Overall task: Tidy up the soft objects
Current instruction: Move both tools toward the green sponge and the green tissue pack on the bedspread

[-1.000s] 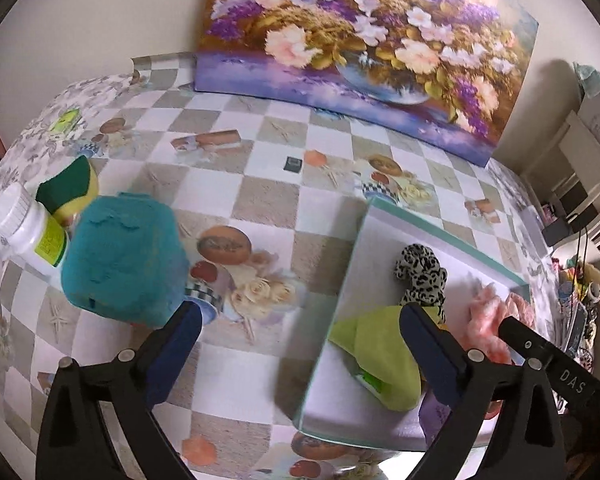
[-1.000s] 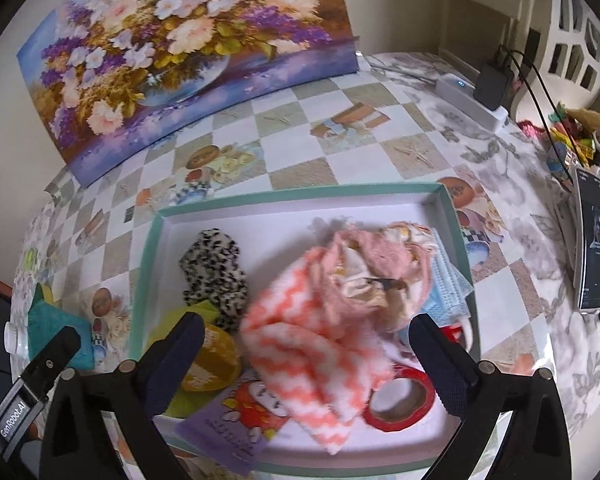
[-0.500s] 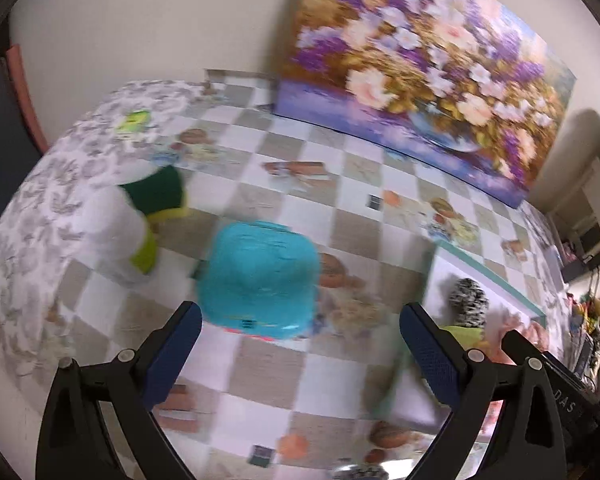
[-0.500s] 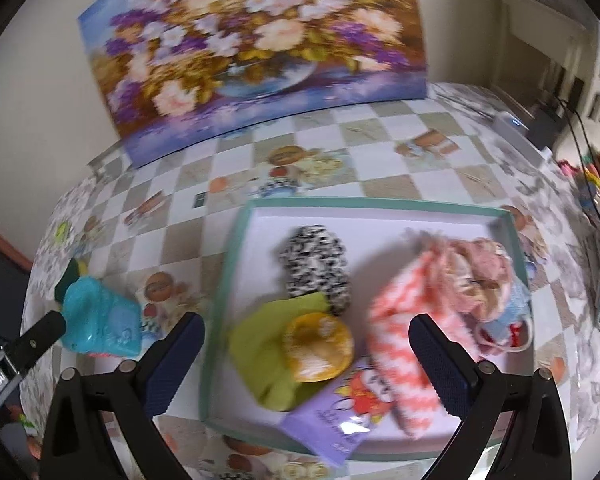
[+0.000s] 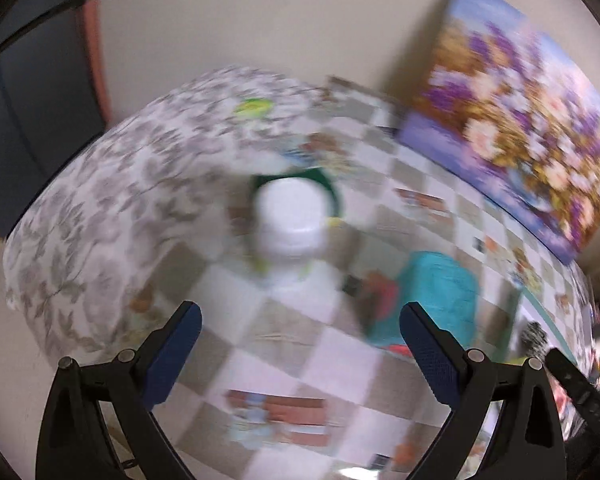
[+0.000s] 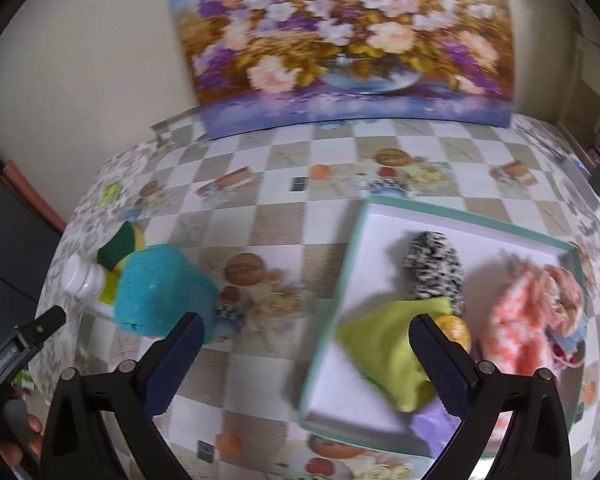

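Since the frame half a second back, the left wrist view has swung leftward: the white plastic bottle with a white cap (image 5: 290, 232) now sits centred ahead of the left gripper (image 5: 300, 344), where the teal soft block (image 5: 432, 300) was centred before. The right view has panned left too; the teal-rimmed white tray (image 6: 440, 216) has shifted to its right half.

Left gripper: jaws wide, nothing between them. Right gripper (image 6: 308, 352): jaws wide, also empty, hovering over the checked patterned tablecloth (image 6: 260, 232) just left of the tray.

Position of items: teal soft block stands on the cloth left of the tray, touching or just beside the bottle, with a green-and-yellow sponge (image 6: 122, 246) behind it. Already in the tray: black-and-white spotted fabric piece (image 6: 434, 276), lime-green cloth (image 6: 392, 344), orange-and-white knit cloth (image 6: 516, 324).

Judgement: step in hand is reaching for the remaining soft things outside the tray. The left view is blurred, so the exact target is unclear. The next move calls for settling the left gripper on the sponge or block, not the hard bottle, then closing on it.
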A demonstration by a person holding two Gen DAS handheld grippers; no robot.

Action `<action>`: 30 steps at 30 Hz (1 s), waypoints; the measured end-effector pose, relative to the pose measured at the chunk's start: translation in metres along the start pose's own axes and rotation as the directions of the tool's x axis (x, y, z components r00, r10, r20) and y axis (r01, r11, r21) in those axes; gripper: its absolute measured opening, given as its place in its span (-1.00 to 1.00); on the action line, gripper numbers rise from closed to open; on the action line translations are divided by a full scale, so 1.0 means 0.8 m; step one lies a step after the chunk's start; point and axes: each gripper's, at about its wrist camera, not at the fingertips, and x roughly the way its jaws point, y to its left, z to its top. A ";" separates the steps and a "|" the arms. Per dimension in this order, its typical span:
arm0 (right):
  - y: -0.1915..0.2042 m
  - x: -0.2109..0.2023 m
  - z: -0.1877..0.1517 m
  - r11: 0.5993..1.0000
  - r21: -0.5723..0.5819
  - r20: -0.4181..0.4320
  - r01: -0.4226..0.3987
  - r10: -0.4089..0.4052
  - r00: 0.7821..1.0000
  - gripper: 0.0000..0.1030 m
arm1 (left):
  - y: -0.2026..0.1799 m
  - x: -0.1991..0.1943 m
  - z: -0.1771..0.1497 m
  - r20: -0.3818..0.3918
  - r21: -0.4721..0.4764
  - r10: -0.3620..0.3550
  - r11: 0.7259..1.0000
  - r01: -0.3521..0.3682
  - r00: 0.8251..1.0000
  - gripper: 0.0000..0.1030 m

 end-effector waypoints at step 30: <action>0.249 0.121 0.108 0.958 -0.199 -0.267 -0.207 0.150 0.952 1.00 | 0.152 0.081 0.121 -0.133 -0.034 0.121 0.991 -0.127 0.984 0.93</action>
